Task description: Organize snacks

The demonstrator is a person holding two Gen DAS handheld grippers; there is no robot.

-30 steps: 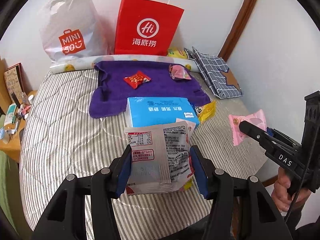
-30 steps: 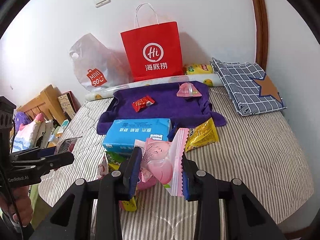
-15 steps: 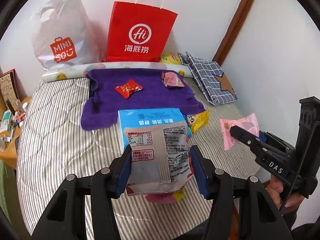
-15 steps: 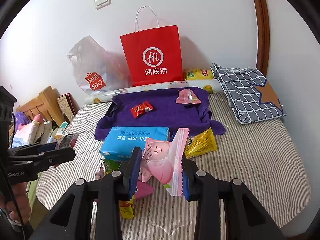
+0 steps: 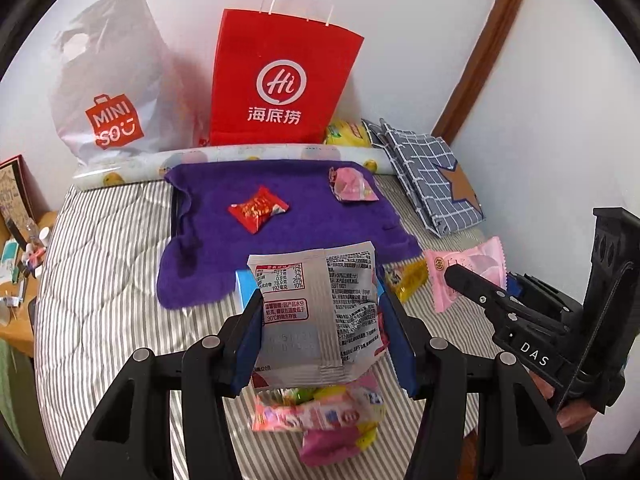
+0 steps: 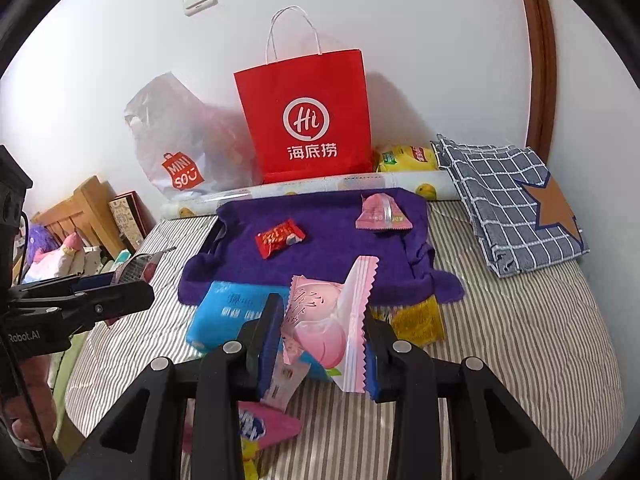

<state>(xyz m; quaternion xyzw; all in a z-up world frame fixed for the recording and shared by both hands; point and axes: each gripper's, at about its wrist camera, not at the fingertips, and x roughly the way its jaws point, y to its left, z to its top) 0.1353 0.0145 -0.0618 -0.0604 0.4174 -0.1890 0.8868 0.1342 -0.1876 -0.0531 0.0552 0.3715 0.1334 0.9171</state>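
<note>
My left gripper (image 5: 324, 340) is shut on a silver snack packet (image 5: 320, 312) with printed nutrition text, held upright above the striped bed. My right gripper (image 6: 320, 344) is shut on a pink peach-print snack packet (image 6: 332, 316); the same packet (image 5: 468, 272) shows at the right of the left wrist view. A purple towel (image 5: 288, 236) lies ahead, bearing a red candy packet (image 5: 258, 209) and a pink wrapped snack (image 5: 352, 185). Loose pink and yellow snacks (image 5: 320, 412) lie on the bed under the left gripper. A yellow packet (image 6: 418, 320) rests by the towel's near right corner.
A blue tissue pack (image 6: 228, 314) sits in front of the towel. A red paper bag (image 5: 280, 80) and a white plastic bag (image 5: 112, 80) stand against the wall behind a rolled sheet (image 5: 224, 160). A checked cloth (image 6: 508, 200) lies at the right. A wooden side table (image 5: 16, 272) stands left.
Both grippers, each still holding its packet, have moved forward toward the purple towel, which now looks closer. The loose snacks have come into view beneath the left gripper.
</note>
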